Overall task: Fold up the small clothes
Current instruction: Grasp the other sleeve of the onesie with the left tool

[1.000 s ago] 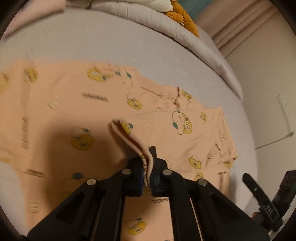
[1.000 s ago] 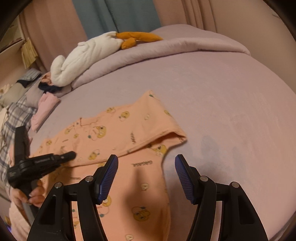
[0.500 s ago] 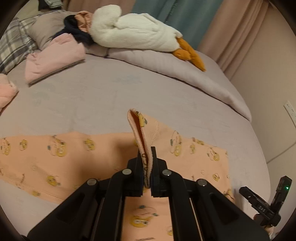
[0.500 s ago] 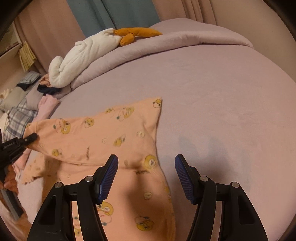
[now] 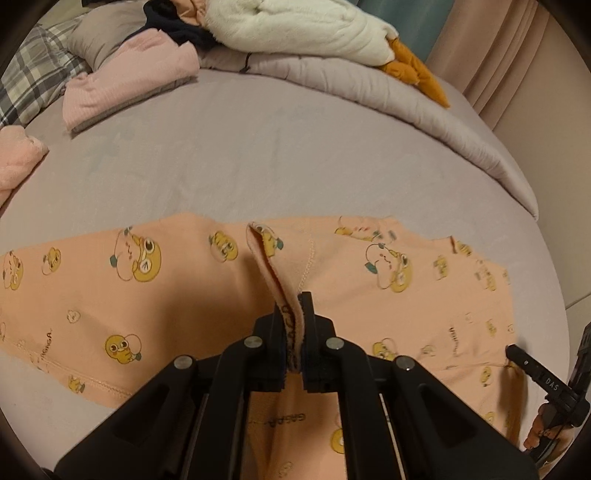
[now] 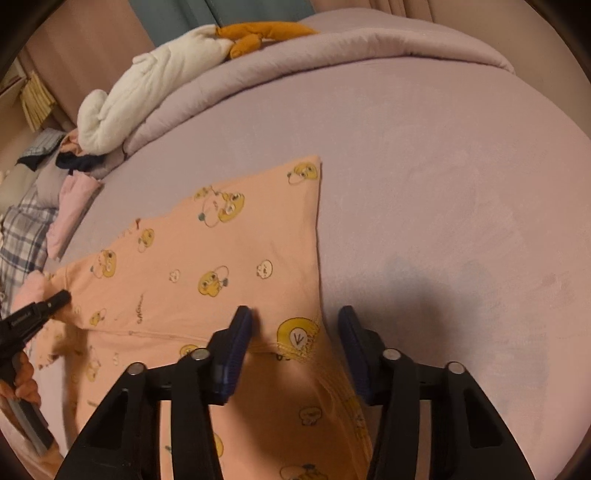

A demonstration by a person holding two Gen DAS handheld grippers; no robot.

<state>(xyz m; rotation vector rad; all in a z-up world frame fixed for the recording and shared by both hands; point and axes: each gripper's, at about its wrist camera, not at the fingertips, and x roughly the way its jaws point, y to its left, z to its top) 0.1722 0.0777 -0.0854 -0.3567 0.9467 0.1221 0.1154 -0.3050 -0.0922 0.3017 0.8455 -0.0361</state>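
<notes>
Garment: the peach printed garment (image 5: 166,295) lay spread flat on the lilac bed (image 5: 295,155), near my edge of it, well apart from the pink folded pile (image 5: 129,81) and the white plush toy (image 5: 295,26) at the far side.
Left fingers: my left gripper (image 5: 293,332) had its fingers pressed together on a raised fold of the garment's edge, the cloth standing up between them.
Right fingers: my right gripper (image 6: 295,332) was closing, its fingers astride the garment's corner where a large yellow print (image 6: 297,334) sat; the pads did not yet press the cloth.
Risk, right side: I judged the fingers might shut on only the top layer, or slide off the corner, since the cloth lay flat and thin there.
Risk, left side: a thin pinch could slip once I pulled, leaving the fold crooked.
Risk, both: uneven lifting could drag the garment and wrinkle it.
Hidden: the near hem sat beneath both grippers, unseen.
Unclear: I could not tell how many layers lay under the right corner, nor what kind of garment it was.
</notes>
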